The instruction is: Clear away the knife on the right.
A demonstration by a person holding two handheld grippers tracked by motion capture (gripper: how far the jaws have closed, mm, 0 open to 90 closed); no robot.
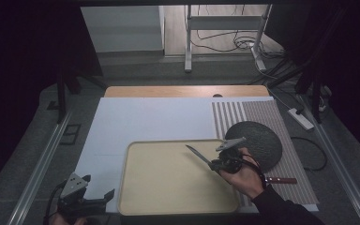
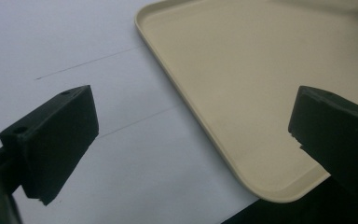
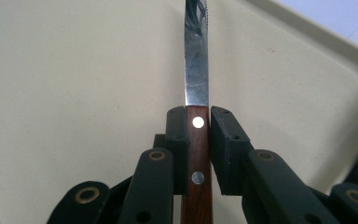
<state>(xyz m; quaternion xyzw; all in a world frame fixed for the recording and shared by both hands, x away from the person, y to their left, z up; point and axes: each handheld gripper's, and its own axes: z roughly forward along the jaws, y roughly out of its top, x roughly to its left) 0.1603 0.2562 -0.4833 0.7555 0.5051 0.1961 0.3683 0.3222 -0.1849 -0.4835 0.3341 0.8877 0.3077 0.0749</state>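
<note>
your right gripper [image 3: 197, 140] is clamped on the wooden handle of a knife [image 3: 196, 84], its two black jaws pressed flat against either side of the riveted grip, the blade running straight out ahead of them. seen from the high view, the right gripper [image 1: 215, 165] sits over the right part of the beige tray [image 1: 136, 197], with the knife [image 1: 198, 154] pointing up and to the left above the tray's surface; whether the tip touches the tray cannot be told. your right hand [image 1: 243, 178] wraps the gripper body from behind, near the tray's right rim.

a second knife [image 1: 281, 180] with a reddish handle lies on the striped placemat [image 1: 262, 112] just to the right of your hand, near a dark round plate [image 1: 258, 140] that rests on the same mat.

your left gripper [image 1: 98, 197] waits at the tray's near left corner, jaws spread wide with nothing between them. in the left gripper view the left gripper [image 2: 191, 149] straddles the tray [image 2: 242, 93] corner and the white sheet [image 2: 74, 46] beside it, without touching either.
</note>
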